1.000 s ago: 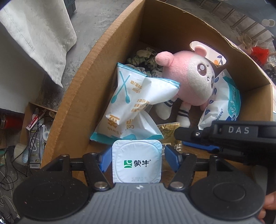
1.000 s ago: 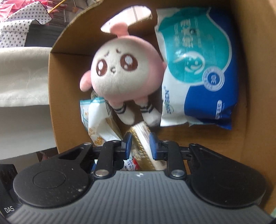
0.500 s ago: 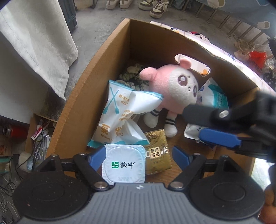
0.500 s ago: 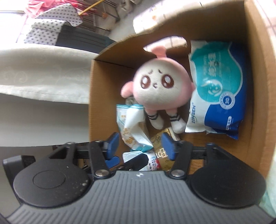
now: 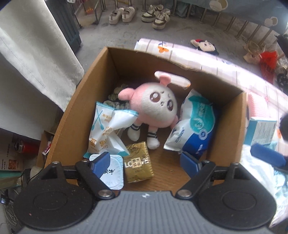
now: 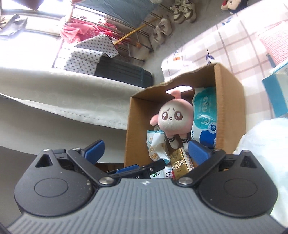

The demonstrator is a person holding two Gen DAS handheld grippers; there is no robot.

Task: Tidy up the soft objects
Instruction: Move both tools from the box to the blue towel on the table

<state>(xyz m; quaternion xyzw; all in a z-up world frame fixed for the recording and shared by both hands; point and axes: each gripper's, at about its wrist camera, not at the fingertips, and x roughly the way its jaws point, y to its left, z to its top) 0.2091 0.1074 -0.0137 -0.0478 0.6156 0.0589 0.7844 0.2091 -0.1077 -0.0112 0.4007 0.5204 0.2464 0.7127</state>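
Note:
A cardboard box (image 5: 75,108) (image 6: 226,100) holds a pink plush toy (image 5: 153,108) (image 6: 172,118), a blue-and-white wipes pack (image 5: 196,129) (image 6: 205,117), a white cotton-swab bag (image 5: 108,129) (image 6: 156,144), a gold packet (image 5: 137,162) (image 6: 180,163) and a white yogurt cup (image 5: 113,174). My left gripper (image 5: 145,162) is open and empty above the box's near end, over the cup and gold packet. My right gripper (image 6: 145,151) is open and empty, higher up and back from the box.
A white cloth-covered table (image 5: 32,54) stands left of the box. A checked pink sheet (image 5: 216,66) lies behind it with a blue carton (image 5: 261,131) and a plush toy (image 5: 205,45). Shoes (image 5: 140,13) sit on the floor. Clutter (image 5: 21,149) lies at lower left.
My left gripper let go of the yogurt cup and my right let go of the gold packet; both lie in the box. Both grippers opened wide and pulled up and back.

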